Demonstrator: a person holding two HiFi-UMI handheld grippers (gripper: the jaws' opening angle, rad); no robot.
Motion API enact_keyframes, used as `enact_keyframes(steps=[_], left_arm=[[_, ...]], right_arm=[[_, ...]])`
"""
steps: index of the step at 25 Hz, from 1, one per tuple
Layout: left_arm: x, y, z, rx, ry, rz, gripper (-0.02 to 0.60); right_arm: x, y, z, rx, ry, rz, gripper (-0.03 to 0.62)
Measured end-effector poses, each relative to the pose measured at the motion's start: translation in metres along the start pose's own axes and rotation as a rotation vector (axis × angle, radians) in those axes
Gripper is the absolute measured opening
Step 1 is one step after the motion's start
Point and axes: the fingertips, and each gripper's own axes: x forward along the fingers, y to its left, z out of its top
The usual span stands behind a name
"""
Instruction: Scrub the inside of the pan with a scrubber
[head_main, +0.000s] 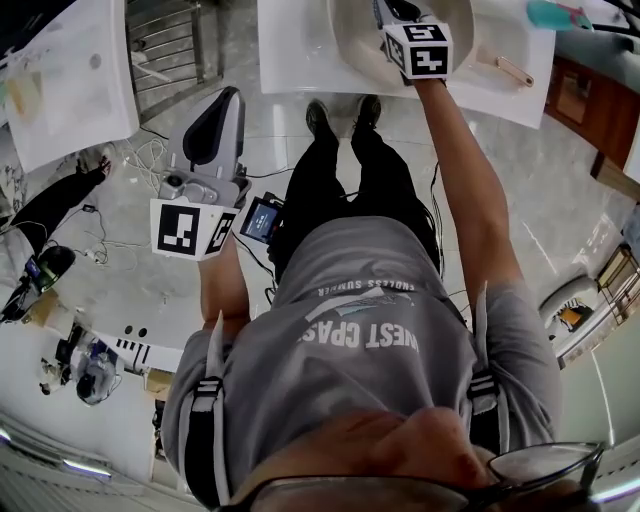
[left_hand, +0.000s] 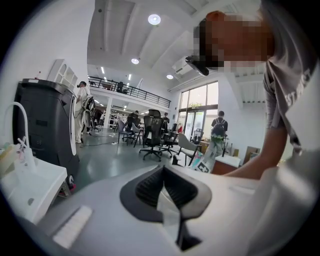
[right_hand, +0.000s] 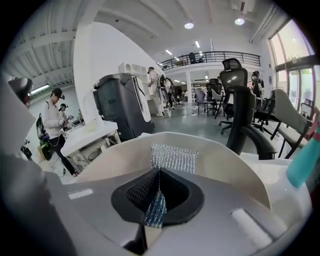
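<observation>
The right hand-held gripper (right_hand: 159, 172) has its jaws pressed together on a silvery woven-metal mesh scrubber (right_hand: 173, 158). A fold of the mesh is pinched between them and the rest is spread flat against the inner wall of the cream-coloured round pan (right_hand: 235, 172). The head view shows that pan sitting on the white bench (head_main: 290, 50), its pale wooden handle (head_main: 510, 70) pointing to the person's right and a teal plastic bottle (head_main: 555, 15) near it. The left hand-held gripper (left_hand: 162, 176) hangs low at the person's side, well apart from the bench, with its jaws closed on nothing.

This looks like the scrubbing step itself, with the mesh already touching the wall. The next move probably calls for firm pressure while the scrubber is swept around the wall and down over the base. Nothing steadies the pan, so it may slide or turn under a hard stroke, and the free left gripper could hold the handle.
</observation>
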Motion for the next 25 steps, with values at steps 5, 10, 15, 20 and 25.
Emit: enact_keyframes(steps=[5, 10, 15, 20, 25], left_arm=[[0.007, 0.002, -0.005, -0.008, 0.017, 0.01, 0.0], [0.013, -0.007, -0.003, -0.012, 0.014, -0.002, 0.0], [0.022, -0.016, 0.005, -0.011, 0.005, -0.026, 0.0], [0.03, -0.023, 0.011, -0.006, -0.003, -0.035, 0.0], [0.028, -0.015, 0.004, -0.015, 0.007, -0.02, 0.0]], right_arm=[[0.031, -0.037, -0.023, -0.035, 0.109, -0.044, 0.012], [0.014, -0.071, -0.071, -0.014, 0.298, -0.083, 0.014], [-0.017, -0.057, -0.1, 0.034, 0.404, -0.02, 0.014], [-0.036, -0.014, -0.114, 0.045, 0.466, 0.112, 0.014], [-0.025, 0.039, -0.108, 0.042, 0.444, 0.232, 0.014]])
